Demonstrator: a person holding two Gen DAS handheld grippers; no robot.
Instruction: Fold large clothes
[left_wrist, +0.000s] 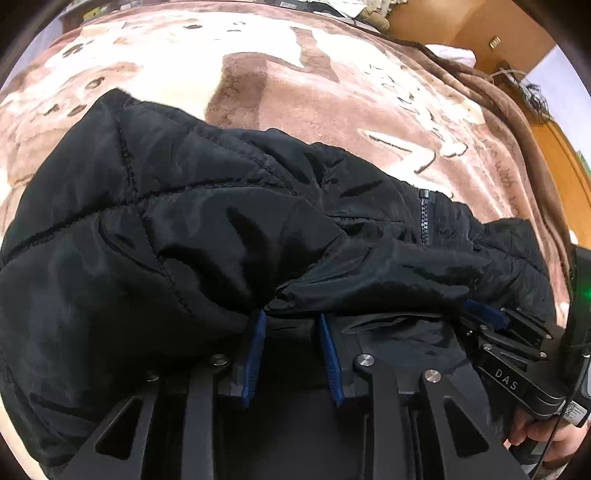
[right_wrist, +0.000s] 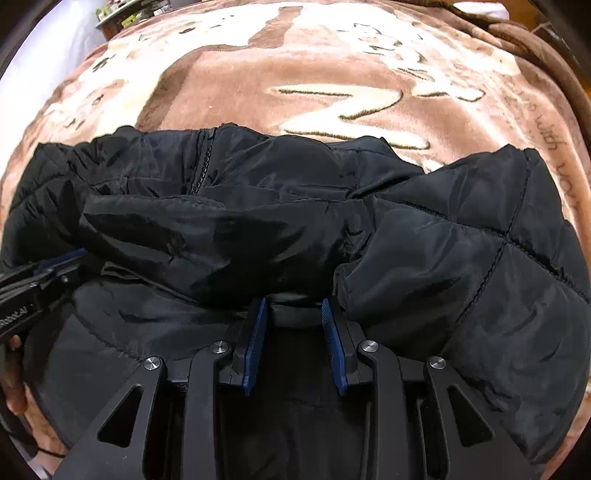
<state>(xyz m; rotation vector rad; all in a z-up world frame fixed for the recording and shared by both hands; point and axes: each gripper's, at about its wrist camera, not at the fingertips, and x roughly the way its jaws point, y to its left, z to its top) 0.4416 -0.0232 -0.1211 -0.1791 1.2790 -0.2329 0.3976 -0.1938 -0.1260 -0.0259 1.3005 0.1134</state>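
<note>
The black quilted jacket (left_wrist: 155, 221) lies bunched on the bed's brown blanket (left_wrist: 332, 96), puffy and slick-looking, likely best pinched at seams, with left gripper (left_wrist: 291, 317) and right gripper (right_wrist: 293, 306) each clenched on a fold.

A plush brown-and-cream blanket (left_wrist: 295, 92) covers the bed, with orange-brown wooden furniture (left_wrist: 491, 26) behind.

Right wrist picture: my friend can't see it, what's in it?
A puffy black jacket lies bunched on a brown blanket. The right gripper pinches a fold of it, and the left gripper pokes in beside it.
</note>
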